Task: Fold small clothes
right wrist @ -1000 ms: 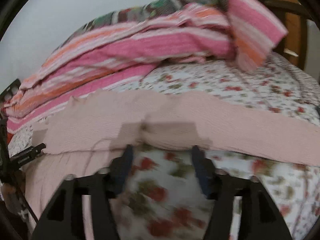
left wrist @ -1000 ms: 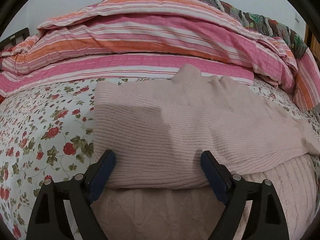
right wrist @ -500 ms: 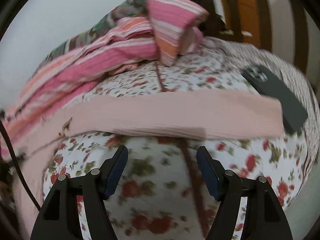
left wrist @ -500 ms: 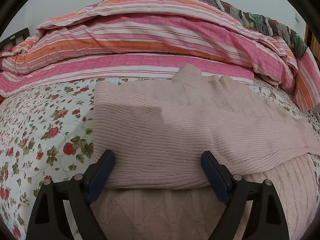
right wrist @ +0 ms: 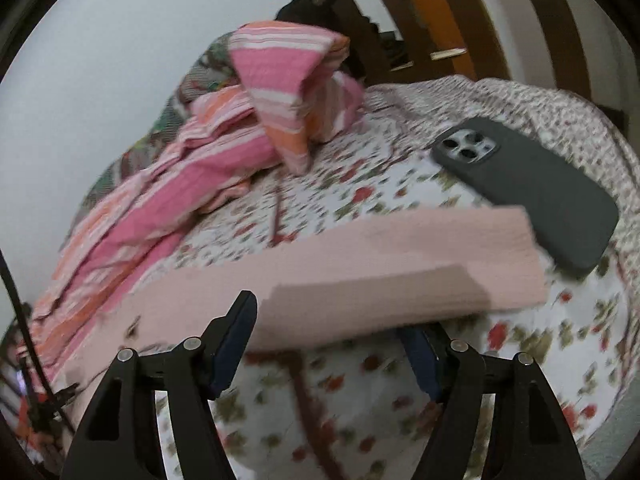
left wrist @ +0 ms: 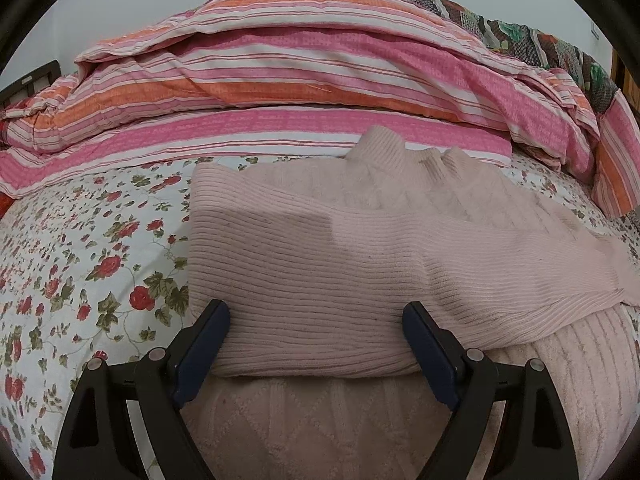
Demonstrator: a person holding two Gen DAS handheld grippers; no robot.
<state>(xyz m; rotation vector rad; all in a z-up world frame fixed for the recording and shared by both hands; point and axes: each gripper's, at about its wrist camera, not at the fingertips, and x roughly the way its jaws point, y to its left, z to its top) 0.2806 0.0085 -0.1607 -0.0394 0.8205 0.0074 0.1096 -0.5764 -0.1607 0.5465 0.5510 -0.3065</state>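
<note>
1. Since the earlier frames the right tool [right wrist: 326, 334] has swung along the sweater's sleeve [right wrist: 400, 276] to its cuff end, a dark phone [right wrist: 532, 196] has come into view ahead of it, and its jaws have just been closing with the sleeve's near edge between them.
2. Whether the right tool's pads actually press the sleeve is hard to tell: the view is blurred, and the sleeve's edge overlaps the upper part of the right finger [right wrist: 420, 356].
3. By contrast the left tool [left wrist: 316, 342] has not shifted; its jaws stand wide apart, 1 finger at each side of the folded edge, pads not squeezing it.
4. Ahead of the left tool the pale pink ribbed sweater [left wrist: 312, 264] lies on the bed, 1 sleeve folded across the body and running off to the tool's right, where its end is cut off by the frame.
5. Its cable-knit body shows below the fold, directly under the left tool, and the ribbed collar [left wrist: 380, 148] sits at the far side.
6. Beyond the collar a pink and orange striped quilt [left wrist: 304, 80] is heaped, its far side hidden.
7. Under everything is the floral bedsheet [left wrist: 92, 248], with red roses, to the left tool's left.
8. Past the right tool the phone lies camera side up, just beyond the cuff end of the sleeve.
9. Behind that, a wooden headboard [right wrist: 452, 20] is partly cut off.
</note>
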